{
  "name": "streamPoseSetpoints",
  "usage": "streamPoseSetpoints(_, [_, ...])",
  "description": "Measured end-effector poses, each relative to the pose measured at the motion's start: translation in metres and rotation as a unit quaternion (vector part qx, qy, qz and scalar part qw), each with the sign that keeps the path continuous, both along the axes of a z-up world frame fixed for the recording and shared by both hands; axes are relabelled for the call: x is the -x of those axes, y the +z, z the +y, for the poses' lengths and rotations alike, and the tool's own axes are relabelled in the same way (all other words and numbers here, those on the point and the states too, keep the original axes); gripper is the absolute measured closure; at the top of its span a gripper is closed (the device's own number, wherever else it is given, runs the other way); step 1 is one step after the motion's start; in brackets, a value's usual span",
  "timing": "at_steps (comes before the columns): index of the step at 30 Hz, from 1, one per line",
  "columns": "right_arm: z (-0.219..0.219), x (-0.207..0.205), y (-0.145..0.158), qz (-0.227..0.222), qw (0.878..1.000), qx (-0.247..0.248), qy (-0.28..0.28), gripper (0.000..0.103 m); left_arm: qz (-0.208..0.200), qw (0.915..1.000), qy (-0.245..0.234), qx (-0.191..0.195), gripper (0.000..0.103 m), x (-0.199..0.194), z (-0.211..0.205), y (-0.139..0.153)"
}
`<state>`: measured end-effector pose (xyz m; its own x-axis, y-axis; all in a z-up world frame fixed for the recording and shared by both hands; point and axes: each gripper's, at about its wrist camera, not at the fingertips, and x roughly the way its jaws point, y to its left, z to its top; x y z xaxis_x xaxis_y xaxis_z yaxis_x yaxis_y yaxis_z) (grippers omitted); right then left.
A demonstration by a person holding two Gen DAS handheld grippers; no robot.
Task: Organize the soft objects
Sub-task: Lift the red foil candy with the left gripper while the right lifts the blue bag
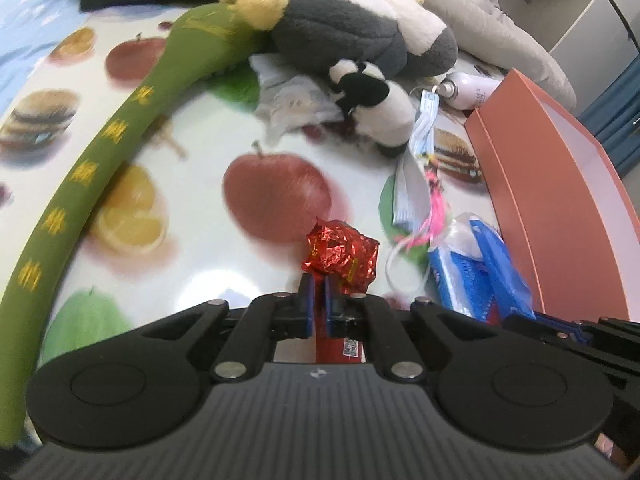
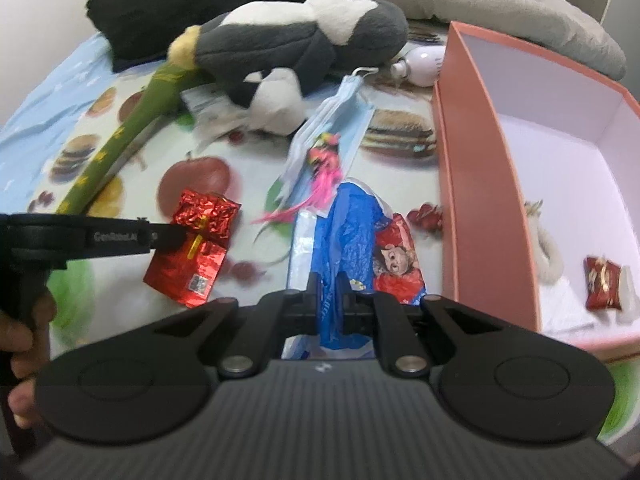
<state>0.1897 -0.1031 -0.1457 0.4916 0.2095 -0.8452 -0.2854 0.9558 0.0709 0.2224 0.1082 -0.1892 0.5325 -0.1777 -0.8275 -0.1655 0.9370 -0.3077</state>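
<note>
My left gripper (image 1: 316, 280) is shut on a crinkled red foil packet (image 1: 342, 256), which hangs just above the fruit-print tablecloth (image 1: 200, 272). The right wrist view shows the same packet (image 2: 192, 264) pinched at its middle by the left gripper (image 2: 176, 236). My right gripper (image 2: 328, 280) is shut on a blue plastic bag (image 2: 352, 216) next to the open pink box (image 2: 480, 184). A grey-and-white plush (image 1: 344, 28), a small panda plush (image 1: 376, 104) and a long green plush snake (image 1: 116, 128) lie at the back.
The pink box holds a red packet (image 2: 602, 286) and a white fluffy item (image 2: 550, 256). A face mask (image 1: 426, 120), a pink feather toy (image 1: 432, 200) and a white bottle (image 1: 472, 90) lie between the plushes and the box. A grey cushion (image 1: 500, 20) sits behind.
</note>
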Motion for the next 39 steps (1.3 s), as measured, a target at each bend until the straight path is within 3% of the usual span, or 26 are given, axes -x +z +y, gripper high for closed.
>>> streamPoseSetpoints(10, [-0.013, 0.026, 0.0, 0.031, 0.998, -0.054, -0.006, 0.086, 0.011, 0.9999, 0.002, 0.004, 0.096, 0.042, 0.009, 0.002])
streamPoseSetpoints(13, [-0.017, 0.026, 0.005, 0.021, 0.998, -0.061, -0.005, 0.064, 0.013, 0.9999, 0.001, 0.002, 0.092, 0.042, 0.009, 0.003])
streamPoseSetpoints(14, [-0.018, 0.026, 0.006, 0.019, 0.998, -0.064, -0.004, 0.052, 0.012, 0.9999, 0.0, 0.004, 0.09, 0.041, 0.009, 0.003])
streamPoseSetpoints(15, [-0.019, 0.025, 0.006, 0.018, 0.998, -0.067, -0.002, 0.041, 0.011, 0.9999, -0.001, 0.007, 0.081, 0.04, 0.008, 0.003])
streamPoseSetpoints(16, [-0.02, 0.024, 0.006, 0.017, 0.997, -0.069, -0.002, 0.037, 0.009, 0.9999, -0.001, 0.009, 0.068, 0.04, 0.008, 0.004])
streamPoseSetpoints(17, [-0.02, 0.023, 0.006, 0.017, 0.997, -0.072, -0.001, 0.032, 0.005, 0.9999, 0.0, 0.009, 0.063, 0.04, 0.007, 0.005])
streamPoseSetpoints(19, [-0.021, 0.019, 0.002, 0.028, 0.996, -0.082, -0.004, 0.032, -0.002, 1.0, 0.0, 0.005, 0.051, 0.039, 0.005, 0.007])
streamPoseSetpoints(22, [-0.024, 0.013, -0.004, 0.025, 0.995, -0.097, -0.013, 0.032, -0.001, 1.0, -0.003, 0.003, 0.048, 0.037, 0.002, 0.007])
streamPoseSetpoints(26, [-0.02, 0.009, -0.007, -0.002, 0.997, -0.078, -0.012, 0.032, 0.002, 1.0, 0.005, 0.001, 0.047, 0.033, 0.0, 0.004])
streamPoseSetpoints(34, [-0.019, 0.003, -0.018, 0.009, 0.997, -0.076, 0.009, 0.034, 0.006, 0.9999, 0.014, -0.008, 0.047, 0.02, -0.01, 0.0])
streamPoseSetpoints(37, [-0.017, 0.002, -0.022, 0.019, 0.997, -0.077, 0.012, 0.044, 0.011, 0.9996, 0.017, -0.017, 0.047, 0.015, -0.015, -0.003])
streamPoseSetpoints(39, [-0.017, 0.001, -0.025, 0.024, 0.997, -0.067, 0.006, 0.06, 0.014, 0.9993, 0.02, -0.03, 0.047, 0.013, -0.018, -0.005])
